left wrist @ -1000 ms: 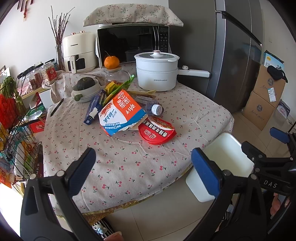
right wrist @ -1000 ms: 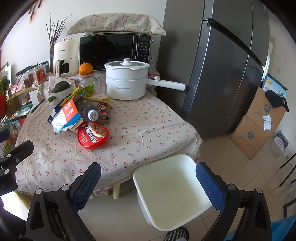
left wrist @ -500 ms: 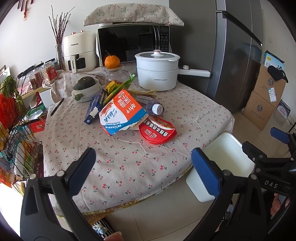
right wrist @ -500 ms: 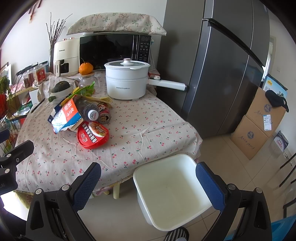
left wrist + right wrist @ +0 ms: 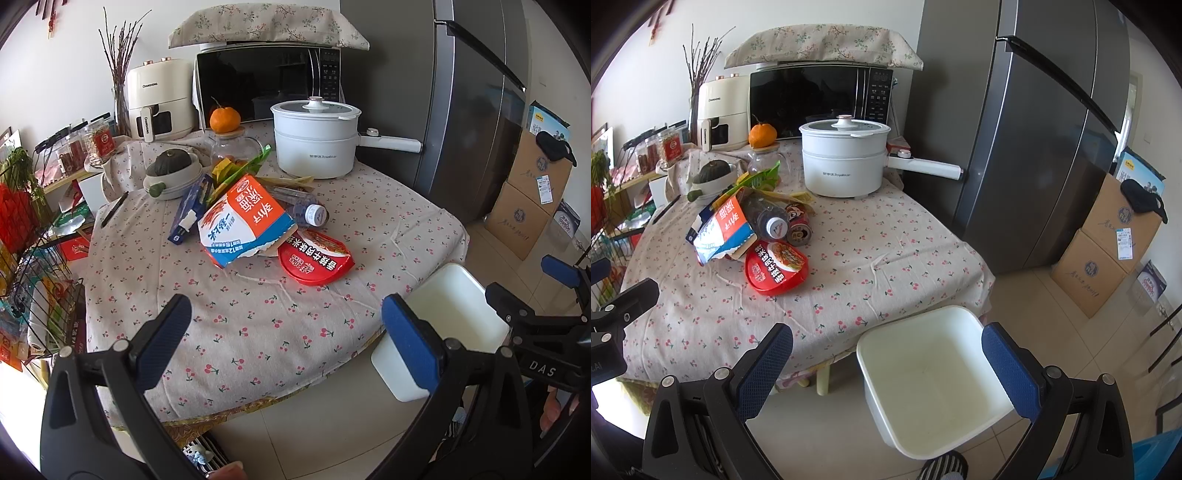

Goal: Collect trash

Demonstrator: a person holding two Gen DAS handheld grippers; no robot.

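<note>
On table ahead: trash pile (image 5: 258, 221) | both hand-held grippers (image 5: 284, 325) (image 5: 886, 354) wide, empty, well apart from it

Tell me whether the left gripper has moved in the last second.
No. In the left wrist view the left gripper frames the table and the white bin just as before; the pot sits at the same spot.

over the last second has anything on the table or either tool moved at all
Nothing visibly changed. Both tools, left and right, hang open and hold nothing, short of the table's near edge. The torn carton, red bowl lid and bottle lie in the same pile, and the white bin stands on the floor beside the table.
</note>
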